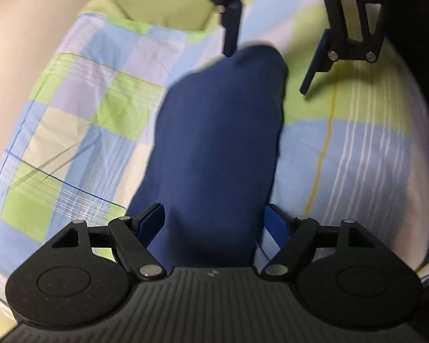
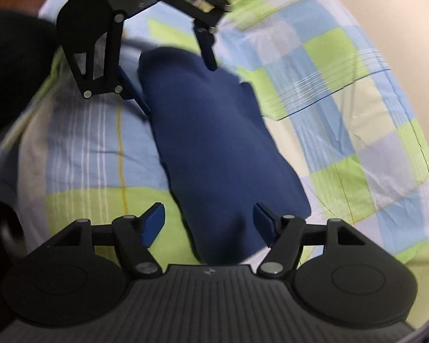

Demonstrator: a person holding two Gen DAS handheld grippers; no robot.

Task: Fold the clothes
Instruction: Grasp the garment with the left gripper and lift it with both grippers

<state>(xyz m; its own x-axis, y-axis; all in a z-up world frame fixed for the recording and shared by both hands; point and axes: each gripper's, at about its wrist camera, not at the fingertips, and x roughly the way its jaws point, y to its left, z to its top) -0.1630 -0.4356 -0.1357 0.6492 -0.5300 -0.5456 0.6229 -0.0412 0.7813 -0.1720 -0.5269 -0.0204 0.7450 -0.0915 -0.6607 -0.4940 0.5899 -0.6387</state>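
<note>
Two grippers are facing each other: I am holding the left gripper and right gripper with jaws parted, clamping nothing. Between them the folded navy garment is lying on the checked bedsheet; its near ends are hiding behind each gripper body, edges blurring.
</note>
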